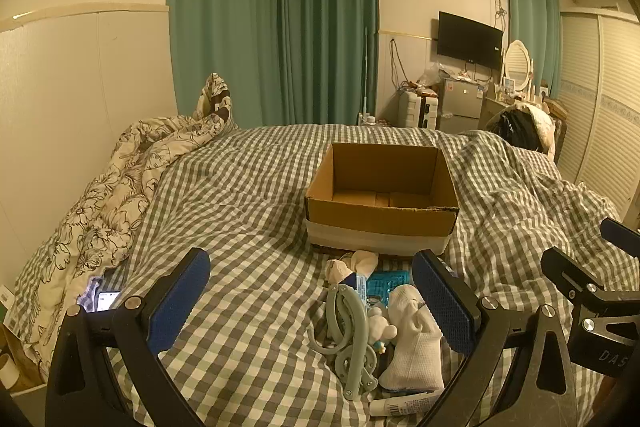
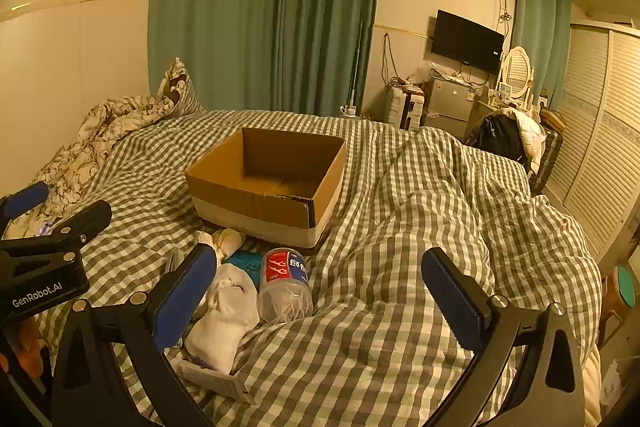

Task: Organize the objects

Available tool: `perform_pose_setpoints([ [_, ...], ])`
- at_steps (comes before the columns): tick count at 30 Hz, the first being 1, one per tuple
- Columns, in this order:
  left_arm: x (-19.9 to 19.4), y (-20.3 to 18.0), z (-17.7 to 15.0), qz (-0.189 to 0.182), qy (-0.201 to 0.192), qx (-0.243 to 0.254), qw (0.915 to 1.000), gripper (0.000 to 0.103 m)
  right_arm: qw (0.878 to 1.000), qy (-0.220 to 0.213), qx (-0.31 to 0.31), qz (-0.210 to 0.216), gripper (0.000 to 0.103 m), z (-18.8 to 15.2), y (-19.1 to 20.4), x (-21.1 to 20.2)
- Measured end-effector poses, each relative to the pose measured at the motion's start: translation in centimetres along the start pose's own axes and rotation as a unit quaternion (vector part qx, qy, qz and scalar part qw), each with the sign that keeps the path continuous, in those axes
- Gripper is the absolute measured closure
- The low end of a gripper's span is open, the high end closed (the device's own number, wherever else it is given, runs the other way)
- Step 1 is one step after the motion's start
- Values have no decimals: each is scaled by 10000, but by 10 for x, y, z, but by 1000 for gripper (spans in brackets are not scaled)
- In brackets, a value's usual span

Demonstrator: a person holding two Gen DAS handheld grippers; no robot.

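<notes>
Only right wrist view lists clear plastic jar (image 2: 285, 285); left adds grey-green folding hanger (image 1: 349, 337). Left gripper (image 1: 311, 301), right gripper (image 2: 319, 291): wide apart, empty.

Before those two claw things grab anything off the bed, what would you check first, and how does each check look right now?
1. Box open and empty: ok.
2. Left gripper jaws open, holding nothing: ok.
3. Right gripper jaws open, holding nothing: ok.
4. Pile in reach: ok; sock, hanger and bottle lie just before the box.
5. Items separate enough for a clean grab: not ok; they overlap.
6. Box steady on the rumpled blanket: cannot tell.
</notes>
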State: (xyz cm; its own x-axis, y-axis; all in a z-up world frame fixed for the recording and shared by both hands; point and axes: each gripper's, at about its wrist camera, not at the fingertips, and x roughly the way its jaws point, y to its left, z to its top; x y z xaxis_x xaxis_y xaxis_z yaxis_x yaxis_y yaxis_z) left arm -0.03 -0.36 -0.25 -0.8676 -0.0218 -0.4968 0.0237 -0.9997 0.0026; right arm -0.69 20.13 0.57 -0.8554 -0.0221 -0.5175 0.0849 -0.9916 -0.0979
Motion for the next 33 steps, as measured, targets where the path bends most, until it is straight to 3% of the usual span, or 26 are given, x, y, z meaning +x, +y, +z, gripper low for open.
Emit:
perform_pose_setpoints([
  [33,1,0,-3,53,58,-29,10000,0,9999,55,-95,69,0,-3,4,3],
])
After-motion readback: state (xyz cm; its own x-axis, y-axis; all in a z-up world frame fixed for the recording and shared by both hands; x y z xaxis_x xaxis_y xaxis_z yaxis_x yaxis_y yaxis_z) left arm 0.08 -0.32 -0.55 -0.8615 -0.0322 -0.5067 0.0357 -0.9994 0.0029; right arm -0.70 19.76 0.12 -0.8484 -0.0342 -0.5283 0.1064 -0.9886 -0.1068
